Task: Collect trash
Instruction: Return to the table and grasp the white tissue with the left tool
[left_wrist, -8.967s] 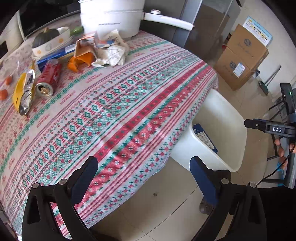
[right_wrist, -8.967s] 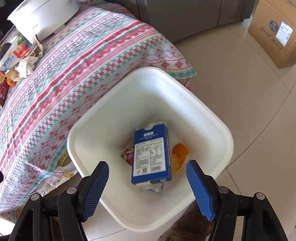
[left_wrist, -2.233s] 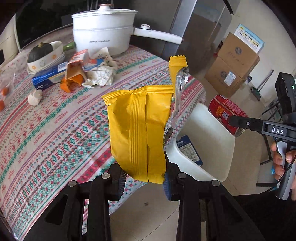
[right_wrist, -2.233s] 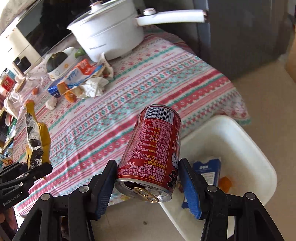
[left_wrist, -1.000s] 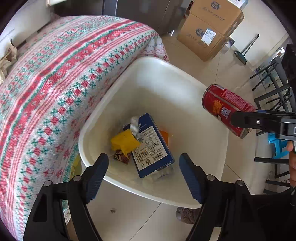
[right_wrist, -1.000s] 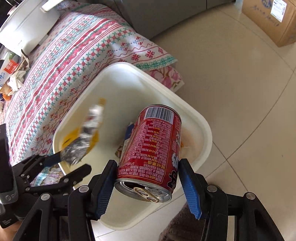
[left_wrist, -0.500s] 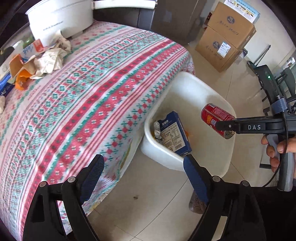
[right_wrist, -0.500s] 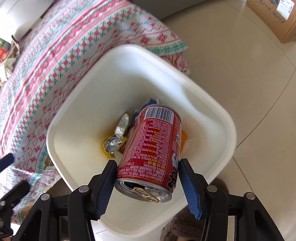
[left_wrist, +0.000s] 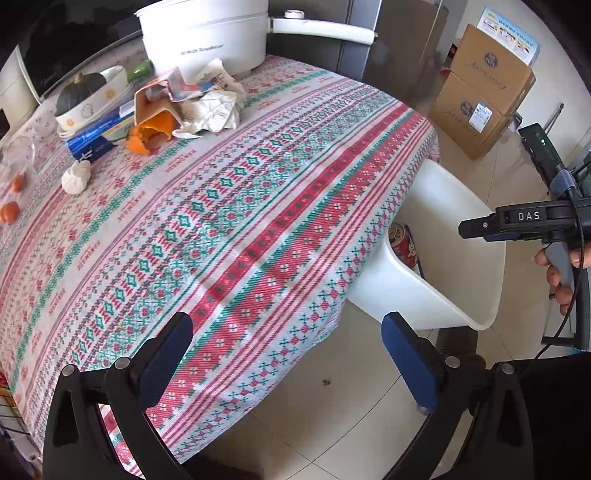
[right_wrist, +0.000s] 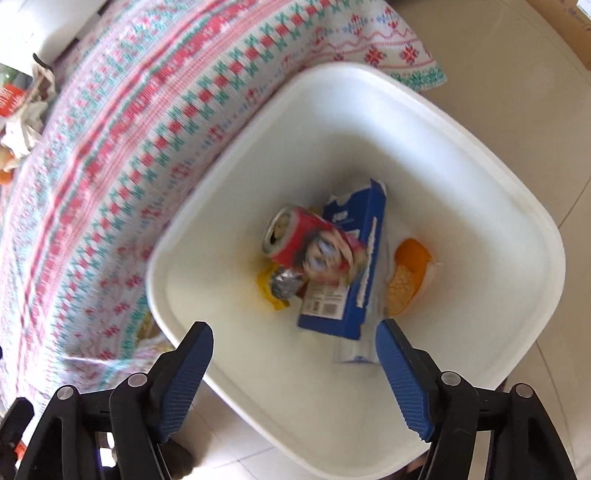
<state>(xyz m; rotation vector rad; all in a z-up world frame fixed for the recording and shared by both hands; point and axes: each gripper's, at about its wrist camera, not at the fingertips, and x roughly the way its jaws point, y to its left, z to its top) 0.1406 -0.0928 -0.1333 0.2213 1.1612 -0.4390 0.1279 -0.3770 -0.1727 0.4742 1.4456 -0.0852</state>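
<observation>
Now:
bin (right_wrist: 532, 236): white, on floor beside worktop (left_wrist: 229, 221)
can (right_wrist: 310, 243): red, in bin, lying on blue carton (right_wrist: 354, 266), blurred
right hand-held gripper (right_wrist: 293, 369): above bin, jaws opening, nothing between them
left hand-held gripper (left_wrist: 288, 358): over worktop edge beside bin, jaws opening, nothing between them
paper scraps (left_wrist: 199, 107): on worktop, well apart from bin

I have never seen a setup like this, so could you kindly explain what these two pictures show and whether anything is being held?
A person holds a two-finger gripper in each hand, with a fisheye camera on each. The left gripper looks over the patterned tablecloth, where crumpled paper, orange peel and a white pot remain. The right gripper hangs above the white plastic bin. Inside lie a red drink can, a blue carton and more peel. Both sets of jaws are opening with nothing between them.
</observation>
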